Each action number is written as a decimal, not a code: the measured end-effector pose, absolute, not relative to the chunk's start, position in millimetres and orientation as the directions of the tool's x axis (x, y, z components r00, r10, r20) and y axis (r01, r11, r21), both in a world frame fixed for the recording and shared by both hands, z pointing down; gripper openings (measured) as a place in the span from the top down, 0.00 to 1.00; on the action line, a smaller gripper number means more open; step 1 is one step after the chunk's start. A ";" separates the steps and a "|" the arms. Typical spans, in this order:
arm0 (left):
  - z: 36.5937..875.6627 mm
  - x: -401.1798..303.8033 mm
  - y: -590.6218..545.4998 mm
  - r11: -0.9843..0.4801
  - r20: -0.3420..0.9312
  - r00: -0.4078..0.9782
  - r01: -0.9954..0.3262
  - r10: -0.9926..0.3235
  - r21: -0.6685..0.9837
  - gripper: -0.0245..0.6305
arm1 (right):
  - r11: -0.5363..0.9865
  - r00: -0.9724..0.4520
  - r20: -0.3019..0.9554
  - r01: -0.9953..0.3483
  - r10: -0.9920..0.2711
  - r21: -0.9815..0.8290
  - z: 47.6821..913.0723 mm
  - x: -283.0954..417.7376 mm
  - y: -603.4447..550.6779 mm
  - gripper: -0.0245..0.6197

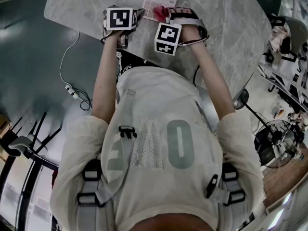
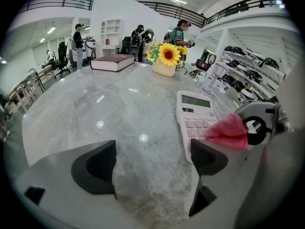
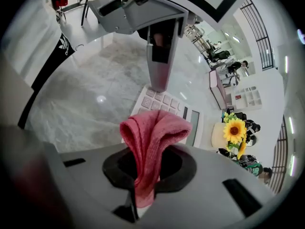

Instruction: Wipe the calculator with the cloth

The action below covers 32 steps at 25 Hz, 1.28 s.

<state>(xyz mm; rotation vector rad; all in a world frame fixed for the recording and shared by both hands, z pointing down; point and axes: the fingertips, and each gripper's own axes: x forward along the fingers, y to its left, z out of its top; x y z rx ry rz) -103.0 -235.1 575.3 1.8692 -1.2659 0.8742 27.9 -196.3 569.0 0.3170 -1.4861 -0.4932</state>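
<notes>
A white calculator [image 1: 159, 1] lies on the marble table [image 1: 231, 23], at the far side from the person. My right gripper [image 1: 163, 14] is shut on a pink cloth [image 1: 160, 12], whose bunched end sits over the calculator's near keys. In the right gripper view the cloth [image 3: 155, 135] rises out of the shut jaws, with the calculator [image 3: 169, 106] just behind it. My left gripper [image 1: 126, 13] stands open on the table, left of the calculator, with nothing between its fingers [image 2: 95, 168]. The left gripper view has the calculator [image 2: 195, 113] and cloth [image 2: 228, 130] to its right.
A dark red book [image 2: 113, 62] and a vase of sunflowers [image 2: 165, 58] stand at the table's far end. Several people and shelves are in the background. A white cable with a plug strip [image 1: 72, 88] lies on the floor left of the table.
</notes>
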 end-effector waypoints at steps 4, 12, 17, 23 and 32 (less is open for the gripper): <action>574.4 -102.5 -235.7 -0.273 0.831 0.294 -0.945 -0.472 0.179 0.23 | 0.880 -0.004 0.887 0.119 -0.462 0.459 570.4 21.2 -178.8 0.88; 574.2 -102.5 -234.8 -0.273 0.828 0.295 -0.945 -0.478 0.179 0.23 | 0.886 -0.035 0.896 0.134 -0.443 0.444 573.6 13.6 -158.5 0.88; 574.5 -102.0 -234.9 -0.273 0.822 0.295 -0.946 -0.486 0.178 0.23 | 0.887 -0.044 0.898 0.146 -0.437 0.438 575.6 11.0 -153.3 0.88; 573.5 -102.5 -236.7 -0.276 0.820 0.297 -0.945 -0.489 0.177 0.23 | 0.896 -0.054 0.905 0.130 -0.421 0.424 575.2 10.4 -153.6 0.88; 573.9 -102.3 -236.3 -0.275 0.820 0.297 -0.945 -0.490 0.178 0.23 | 0.909 -0.064 0.918 0.134 -0.390 0.395 575.1 10.2 -152.6 0.88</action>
